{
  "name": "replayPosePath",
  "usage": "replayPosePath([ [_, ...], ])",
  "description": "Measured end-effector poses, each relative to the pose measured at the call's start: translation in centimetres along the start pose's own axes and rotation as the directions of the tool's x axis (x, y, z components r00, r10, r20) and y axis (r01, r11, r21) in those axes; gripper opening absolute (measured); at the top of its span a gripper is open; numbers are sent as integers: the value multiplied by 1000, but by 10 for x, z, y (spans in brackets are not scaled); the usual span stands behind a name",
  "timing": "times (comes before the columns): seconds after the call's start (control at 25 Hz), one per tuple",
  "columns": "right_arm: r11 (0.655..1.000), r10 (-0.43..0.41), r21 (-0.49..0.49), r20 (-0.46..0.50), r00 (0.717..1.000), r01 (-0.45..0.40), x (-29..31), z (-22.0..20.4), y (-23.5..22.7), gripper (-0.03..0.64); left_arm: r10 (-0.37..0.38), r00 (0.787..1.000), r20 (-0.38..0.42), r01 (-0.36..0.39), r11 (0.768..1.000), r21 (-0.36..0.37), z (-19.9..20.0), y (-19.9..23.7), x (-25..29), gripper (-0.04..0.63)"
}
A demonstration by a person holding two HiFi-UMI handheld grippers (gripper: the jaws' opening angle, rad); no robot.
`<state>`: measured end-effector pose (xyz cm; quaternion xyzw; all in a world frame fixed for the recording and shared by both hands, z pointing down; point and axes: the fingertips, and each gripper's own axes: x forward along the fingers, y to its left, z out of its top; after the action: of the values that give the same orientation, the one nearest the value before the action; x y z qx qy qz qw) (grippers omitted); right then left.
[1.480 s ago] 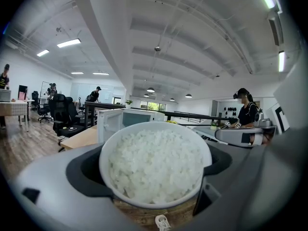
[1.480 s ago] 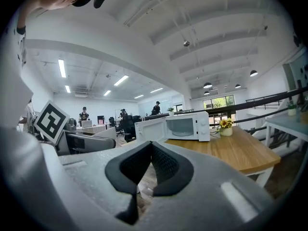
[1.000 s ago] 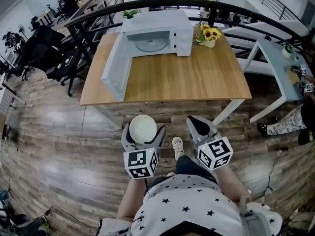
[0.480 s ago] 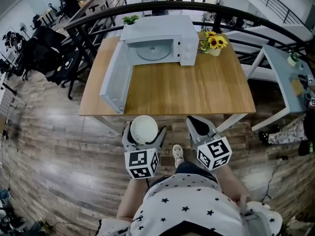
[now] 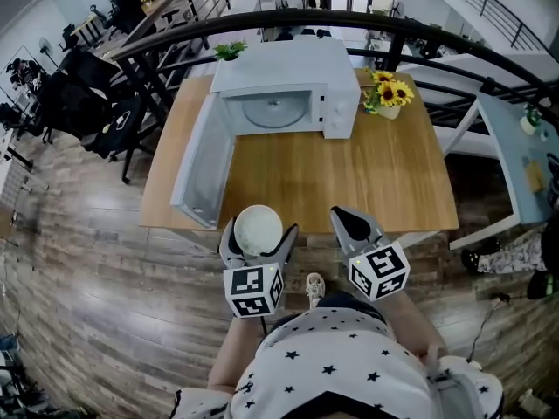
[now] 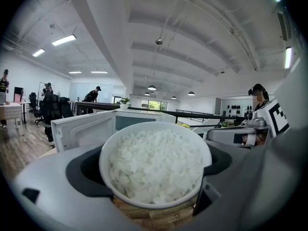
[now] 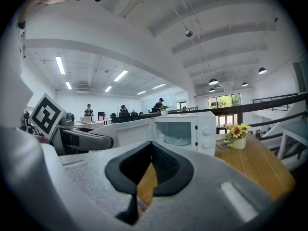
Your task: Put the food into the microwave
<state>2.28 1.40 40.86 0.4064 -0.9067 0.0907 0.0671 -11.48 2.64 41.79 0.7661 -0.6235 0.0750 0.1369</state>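
A white bowl of rice (image 5: pixel 258 230) (image 6: pixel 155 165) sits between the jaws of my left gripper (image 5: pixel 257 238), which is shut on it near the table's front edge. The white microwave (image 5: pixel 288 101) (image 7: pixel 182 131) stands at the far side of the wooden table (image 5: pixel 367 177), its door (image 5: pixel 204 166) swung wide open to the left and its glass turntable (image 5: pixel 273 106) bare. My right gripper (image 5: pixel 354 225) (image 7: pixel 144 170) hangs beside the left one with its jaws closed together and nothing in them.
A small pot of sunflowers (image 5: pixel 389 97) (image 7: pixel 236 134) stands right of the microwave. A black railing (image 5: pixel 437 29) curves behind the table. A light blue side table (image 5: pixel 515 147) is at the right. Office chairs (image 5: pixel 79 94) and desks are at the far left.
The table and microwave have come closer and lower in the head view as the person stepped forward. Both grippers keep their hold and pose.
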Motion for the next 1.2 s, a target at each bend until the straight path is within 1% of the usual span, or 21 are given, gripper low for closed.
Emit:
replayPosePath([
  [0.36, 1000, 20, -24, -14, 1000, -20, 48, 15, -51, 6, 30, 1000, 3, -30, 999, -21, 19, 5, 64, 541],
  [0.56, 1000, 22, -19, -5, 1000, -22, 69, 21, -79, 6, 49, 999, 5, -49, 998, -26, 27, 8, 96, 541],
  [0.68, 999, 37, -9, -15, 999, -37, 79, 23, -93, 6, 57, 998, 12, -57, 998, -26, 33, 6, 111, 541],
  [1.0, 997, 68, -28, -30, 997, -69, 94, 22, -110, 6, 74, 997, 9, -74, 997, -28, 38, 9, 133, 540],
  [1.2, 998, 53, -38, -34, 998, -54, 101, 21, -119, 6, 71, 998, 0, -71, 997, -22, 37, 10, 144, 540],
])
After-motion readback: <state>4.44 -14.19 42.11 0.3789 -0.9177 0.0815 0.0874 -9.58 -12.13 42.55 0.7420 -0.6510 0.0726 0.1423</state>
